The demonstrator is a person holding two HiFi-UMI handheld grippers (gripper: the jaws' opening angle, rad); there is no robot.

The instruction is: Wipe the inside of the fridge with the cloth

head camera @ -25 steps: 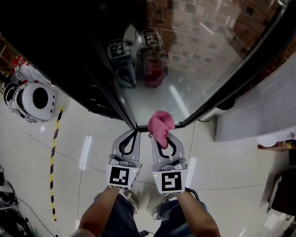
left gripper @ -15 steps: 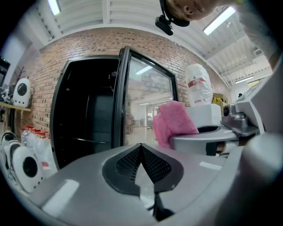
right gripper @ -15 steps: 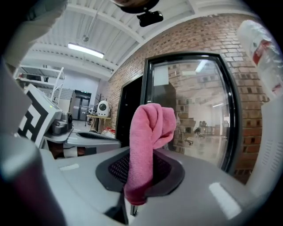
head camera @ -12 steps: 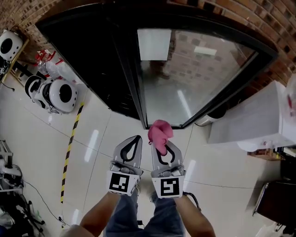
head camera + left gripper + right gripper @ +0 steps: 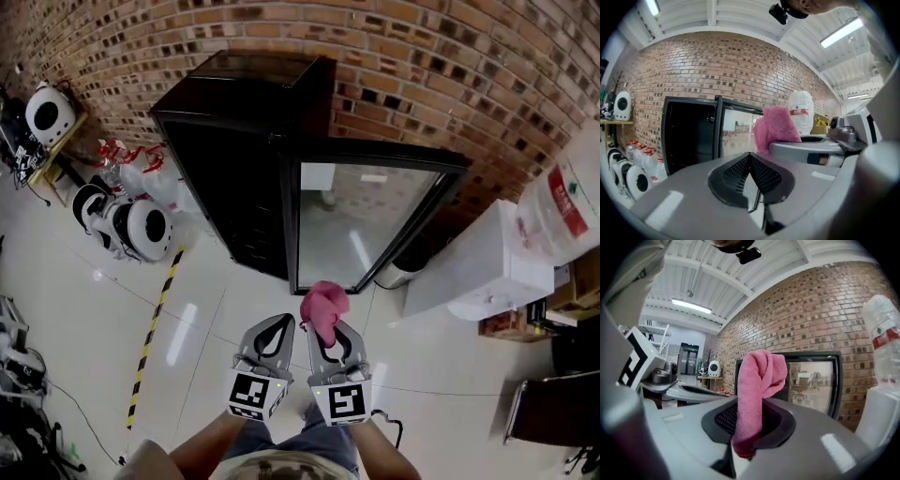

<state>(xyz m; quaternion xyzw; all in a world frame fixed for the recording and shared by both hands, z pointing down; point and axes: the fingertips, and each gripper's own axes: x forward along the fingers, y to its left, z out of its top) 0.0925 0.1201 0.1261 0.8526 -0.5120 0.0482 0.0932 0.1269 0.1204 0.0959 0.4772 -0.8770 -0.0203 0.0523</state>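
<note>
A black fridge stands against the brick wall, its glass door swung open toward me. A pink cloth is clamped in my right gripper, which is shut on it; the cloth sticks up from between the jaws. My left gripper is shut and holds nothing, right beside the right one. Both grippers hover over the floor in front of the open door, apart from the fridge. The fridge interior is dark.
A white water dispenser with a large bottle stands right of the fridge. Round white devices and red-capped bottles lie at the left along the wall. A yellow-black tape line crosses the glossy tile floor.
The view has pulled back from the fridge: the whole cabinet, the brick wall and the water dispenser have come into view. Both grippers stay side by side, the cloth still clamped.
</note>
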